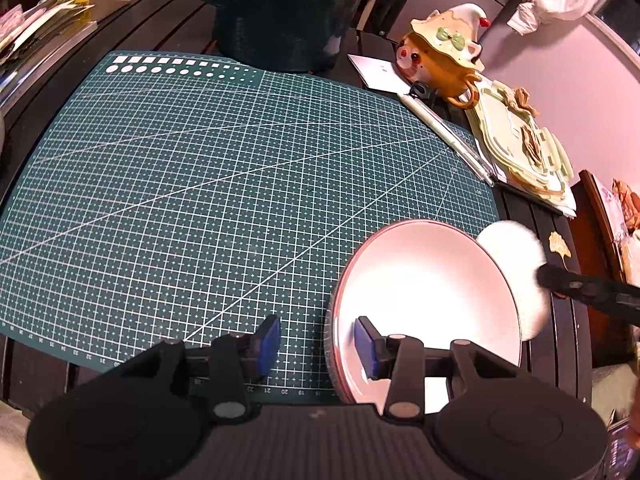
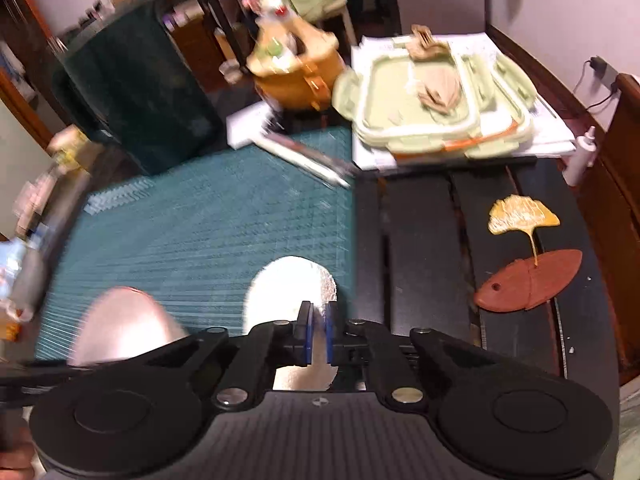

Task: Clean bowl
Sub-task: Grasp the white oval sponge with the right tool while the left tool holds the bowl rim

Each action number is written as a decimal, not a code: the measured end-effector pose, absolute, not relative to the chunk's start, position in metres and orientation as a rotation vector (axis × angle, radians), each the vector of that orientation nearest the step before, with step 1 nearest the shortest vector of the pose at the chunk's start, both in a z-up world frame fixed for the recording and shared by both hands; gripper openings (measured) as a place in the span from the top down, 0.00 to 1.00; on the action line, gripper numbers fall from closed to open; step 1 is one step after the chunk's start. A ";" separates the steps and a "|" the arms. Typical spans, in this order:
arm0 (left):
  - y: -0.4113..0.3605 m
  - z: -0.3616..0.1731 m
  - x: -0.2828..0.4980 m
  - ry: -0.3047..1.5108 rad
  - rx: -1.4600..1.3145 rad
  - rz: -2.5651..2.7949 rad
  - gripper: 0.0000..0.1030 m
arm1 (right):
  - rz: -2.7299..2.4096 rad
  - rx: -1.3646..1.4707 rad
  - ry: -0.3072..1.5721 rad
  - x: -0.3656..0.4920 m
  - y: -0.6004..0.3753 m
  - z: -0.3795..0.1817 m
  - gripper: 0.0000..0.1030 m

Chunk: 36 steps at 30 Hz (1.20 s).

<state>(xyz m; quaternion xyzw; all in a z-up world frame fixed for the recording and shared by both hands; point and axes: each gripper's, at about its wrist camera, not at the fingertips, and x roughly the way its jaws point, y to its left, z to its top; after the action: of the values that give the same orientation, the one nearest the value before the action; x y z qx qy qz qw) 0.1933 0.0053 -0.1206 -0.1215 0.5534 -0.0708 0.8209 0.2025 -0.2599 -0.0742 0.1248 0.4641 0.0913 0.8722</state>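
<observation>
In the left wrist view, the left gripper (image 1: 316, 348) sits at the bottom of the frame with its blue-padded fingers (image 1: 269, 344) partly apart. One finger is outside and the other inside the white bowl (image 1: 428, 300) at the lower right; the bowl is tilted up on its rim, and whether the pads press on that rim cannot be told. The bowl stands at the right corner of the green cutting mat (image 1: 224, 208), which covers the dark tabletop (image 1: 556, 360). Just behind the bowl's right rim is a white round pad (image 1: 516, 264), with the dark tip of the right gripper (image 1: 560, 280) on it at the right edge.

In the right wrist view, blurred on its left side, the right gripper (image 2: 318, 336) at lower centre has its fingers (image 2: 305, 332) closed on the white round pad (image 2: 296, 284). The bowl (image 2: 124, 324) is at the lower left. A yellow leaf (image 2: 520, 216) and a brown fish shape (image 2: 528, 280) lie on the tabletop (image 2: 420, 240) at the right.
</observation>
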 end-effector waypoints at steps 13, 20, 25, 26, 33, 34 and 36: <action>0.009 -0.120 0.191 1.165 -0.285 -0.153 0.63 | 0.363 0.023 0.829 0.168 -0.172 0.003 1.00; 0.010 -0.119 0.193 1.168 -0.286 -0.156 0.63 | 0.293 0.065 0.862 0.187 -0.201 -0.013 0.90; 0.009 -0.119 0.193 1.168 -0.278 -0.157 0.63 | 0.228 0.210 0.960 0.214 -0.243 -0.050 0.80; 0.008 -0.119 0.193 1.167 -0.272 -0.158 0.63 | 0.230 0.222 0.965 0.217 -0.245 -0.054 0.77; 0.006 -0.119 0.193 1.168 -0.247 -0.156 0.62 | 0.323 0.102 1.018 0.256 -0.242 -0.088 0.70; 0.005 -0.119 0.193 1.168 -0.244 -0.156 0.62 | 0.333 0.082 1.021 0.260 -0.241 -0.091 0.68; 0.003 -0.119 0.193 1.168 -0.234 -0.156 0.62 | 0.357 0.062 1.035 0.267 -0.240 -0.099 0.66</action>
<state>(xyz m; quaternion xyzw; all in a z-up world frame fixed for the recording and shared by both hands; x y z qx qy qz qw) 0.1933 0.0033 -0.1187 -0.1101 0.5497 -0.0732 0.8248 0.2666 -0.2404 -0.0989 0.0293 0.4919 0.1695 0.8535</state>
